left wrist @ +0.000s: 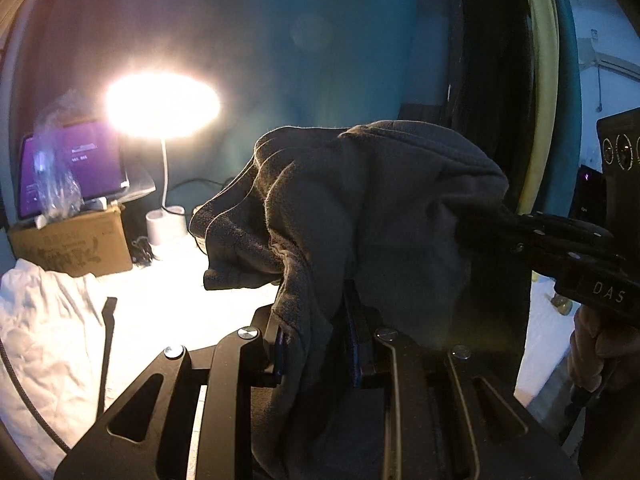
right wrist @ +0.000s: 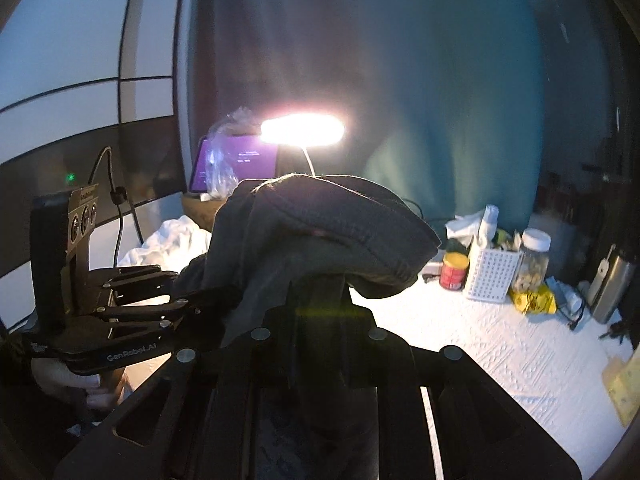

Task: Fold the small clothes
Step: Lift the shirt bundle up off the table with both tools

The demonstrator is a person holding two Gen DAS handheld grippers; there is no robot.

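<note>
1. A dark grey fleece garment (left wrist: 360,208) is held in the air above the white textured table cover (right wrist: 500,344), bunched between the two grippers rather than spread flat.
2. The left gripper (left wrist: 320,344) is seen closed on a hanging fold of the cloth, which runs straight down between its jaws; the bulk of the garment mounds above and ahead of them.
3. In the left wrist view, the right gripper (left wrist: 520,236) enters from the right of those jaws, its tips buried in the fabric. In its own view the cloth drapes over the jaws and hides them, so a grip is judged likely, but how far the jaws stand apart cannot be told.
4. The garment is judged light, soft and limp: it sags wherever it is unsupported and holds no shape of its own. The napped surface should be grippy rather than slippery, and nothing about it is fragile.
5. Several layers appear to be caught at once, so a hold through the bunch would probably fold unevenly.
6. A better hold is judged to be on the stitched hem (right wrist: 352,220) arching just above the right jaws, with one gripper taken to each end of the edge.
</note>
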